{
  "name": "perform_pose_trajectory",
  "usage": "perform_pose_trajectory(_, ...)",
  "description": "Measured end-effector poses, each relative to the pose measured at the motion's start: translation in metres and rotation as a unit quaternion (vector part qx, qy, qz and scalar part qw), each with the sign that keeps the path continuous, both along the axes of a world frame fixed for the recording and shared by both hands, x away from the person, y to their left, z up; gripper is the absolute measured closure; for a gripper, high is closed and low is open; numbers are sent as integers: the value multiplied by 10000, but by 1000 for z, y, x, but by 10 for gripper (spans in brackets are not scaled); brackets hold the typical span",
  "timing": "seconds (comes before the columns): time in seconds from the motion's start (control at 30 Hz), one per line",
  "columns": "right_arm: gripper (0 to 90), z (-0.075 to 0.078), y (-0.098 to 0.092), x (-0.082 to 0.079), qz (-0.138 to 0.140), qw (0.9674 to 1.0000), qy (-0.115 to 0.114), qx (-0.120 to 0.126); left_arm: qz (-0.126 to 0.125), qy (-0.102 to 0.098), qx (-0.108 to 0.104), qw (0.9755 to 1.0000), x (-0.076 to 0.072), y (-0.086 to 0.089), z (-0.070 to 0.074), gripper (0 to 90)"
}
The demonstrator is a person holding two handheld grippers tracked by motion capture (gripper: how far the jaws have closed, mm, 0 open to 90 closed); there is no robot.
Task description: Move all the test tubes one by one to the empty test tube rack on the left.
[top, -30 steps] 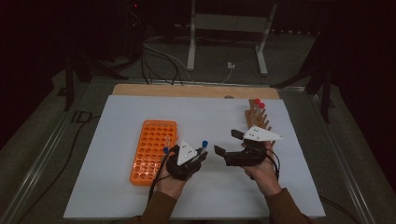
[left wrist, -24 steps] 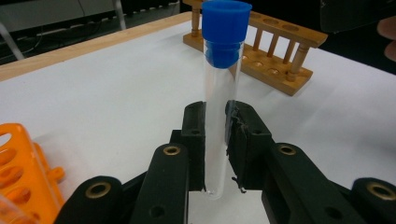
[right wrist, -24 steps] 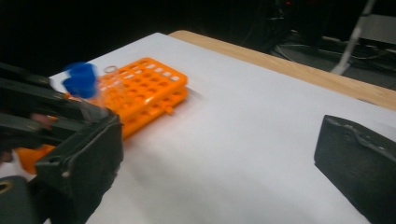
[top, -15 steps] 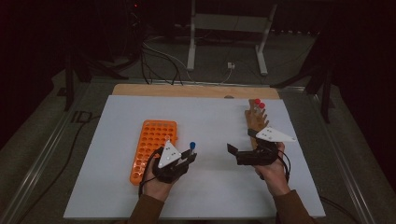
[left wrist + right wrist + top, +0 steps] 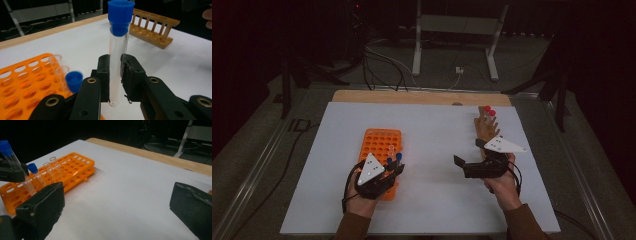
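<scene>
My left gripper (image 5: 396,169) is shut on a clear test tube with a blue cap (image 5: 398,156), held upright over the near right corner of the orange tube rack (image 5: 379,142). In the left gripper view the pads clamp the tube (image 5: 117,50) low on its glass. A second blue-capped tube (image 5: 74,80) stands in the rack beside it, with two uncapped tubes (image 5: 53,166). My right gripper (image 5: 468,152) is open and its jaws have just been opening, with nothing between them. It sits beside the wooden rack (image 5: 487,130).
The wooden rack holds red-capped tubes (image 5: 489,111) at its far end. A white sheet (image 5: 432,130) covers the table, with a wooden strip (image 5: 412,96) along its far edge. Cables and a metal stand (image 5: 452,30) lie on the dark floor beyond.
The two grippers were close together at the table's middle. My left gripper has carried the blue-capped tube leftward to the orange rack. The right hand has drawn slightly right.
</scene>
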State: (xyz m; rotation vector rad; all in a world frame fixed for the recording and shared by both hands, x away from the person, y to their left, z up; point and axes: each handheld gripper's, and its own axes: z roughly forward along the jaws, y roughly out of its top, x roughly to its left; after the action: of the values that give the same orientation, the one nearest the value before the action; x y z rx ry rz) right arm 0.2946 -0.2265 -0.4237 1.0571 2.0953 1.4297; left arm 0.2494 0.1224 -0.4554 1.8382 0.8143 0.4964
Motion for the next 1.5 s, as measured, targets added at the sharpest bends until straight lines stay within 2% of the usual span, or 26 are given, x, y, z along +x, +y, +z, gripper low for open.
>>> perform_pose_trajectory(0.3, 1, 0, -1, -1, 17, 10000, 0, 15, 159, -26, 152, 9998, -3, 10, -6, 772)
perform_pose_trajectory(0.47, 1, 0, -1, -1, 18, 10000, -6, 25, 221, 13, 310, 9993, -3, 14, -12, 772)
perform_pose_trajectory(0.5, 1, 0, 0, -1, 20, 10000, -5, 23, 222, 3, 274, 9994, -3, 15, -13, 771)
perform_pose_trajectory(0.6, 1, -1, 0, -2, 34, 10000, -8, 19, 270, -24, 337, 9991, -4, 17, -13, 771)
perform_pose_trajectory(0.77, 1, -1, 1, -2, 50, 10000, 10, 18, 398, -17, 251, 9989, -1, 20, -16, 771)
perform_pose_trajectory(0.9, 2, -2, 3, -2, 80, 10000, 9, 3, 414, 104, 364, 9984, 1, 17, -22, 771)
perform_pose_trajectory(0.97, 1, -2, 3, -2, 84, 10000, 12, 7, 448, 188, 547, 9973, 0, 14, -25, 771)
perform_pose_trajectory(1.1, 1, -1, 1, -2, 76, 10000, 18, 27, 501, 370, 780, 9950, 0, 12, -30, 772)
perform_pose_trajectory(1.4, 2, -1, 1, -3, 104, 9999, 22, 32, 546, 541, 1009, 9919, 0, 8, -34, 776)
perform_pose_trajectory(1.5, 2, -1, 1, -3, 118, 9999, 13, 26, 583, 603, 943, 9920, 2, 9, -35, 775)
